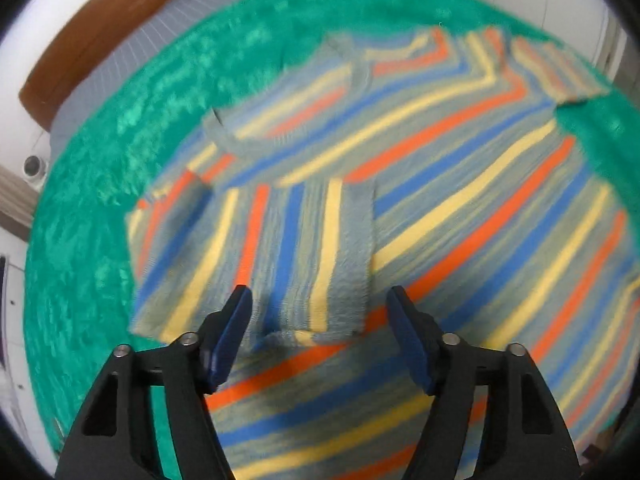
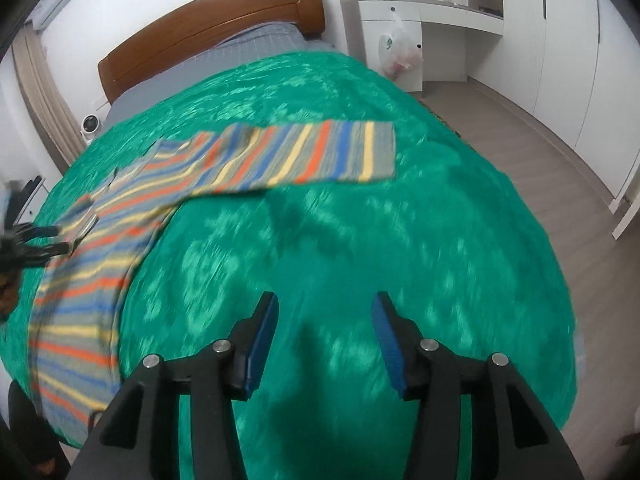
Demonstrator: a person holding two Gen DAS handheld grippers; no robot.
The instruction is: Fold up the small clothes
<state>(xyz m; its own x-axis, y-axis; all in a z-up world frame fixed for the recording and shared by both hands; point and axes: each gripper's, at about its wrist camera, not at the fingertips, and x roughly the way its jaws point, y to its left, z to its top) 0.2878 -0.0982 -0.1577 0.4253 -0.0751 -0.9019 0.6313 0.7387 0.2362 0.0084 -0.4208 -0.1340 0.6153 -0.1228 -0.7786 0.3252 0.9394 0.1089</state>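
A small striped sweater (image 1: 400, 184) in grey, blue, orange and yellow lies flat on a green blanket (image 1: 92, 208). One sleeve (image 1: 312, 256) is folded over the body. My left gripper (image 1: 320, 308) is open and empty just above that sleeve's cuff. In the right wrist view the sweater (image 2: 120, 216) lies at the left, with its other sleeve (image 2: 304, 156) stretched out to the right. My right gripper (image 2: 324, 312) is open and empty above bare blanket (image 2: 400, 240), well short of that sleeve. The left gripper (image 2: 44, 240) shows at the far left edge over the sweater.
The blanket covers a bed with a brown wooden headboard (image 2: 208, 28) and grey sheet (image 2: 256, 40). A white desk (image 2: 420, 20) with a plastic bag (image 2: 400, 52) stands behind; white wardrobes (image 2: 568, 60) and wood floor (image 2: 520, 152) lie to the right. A small white fan (image 2: 90, 126) stands left of the bed.
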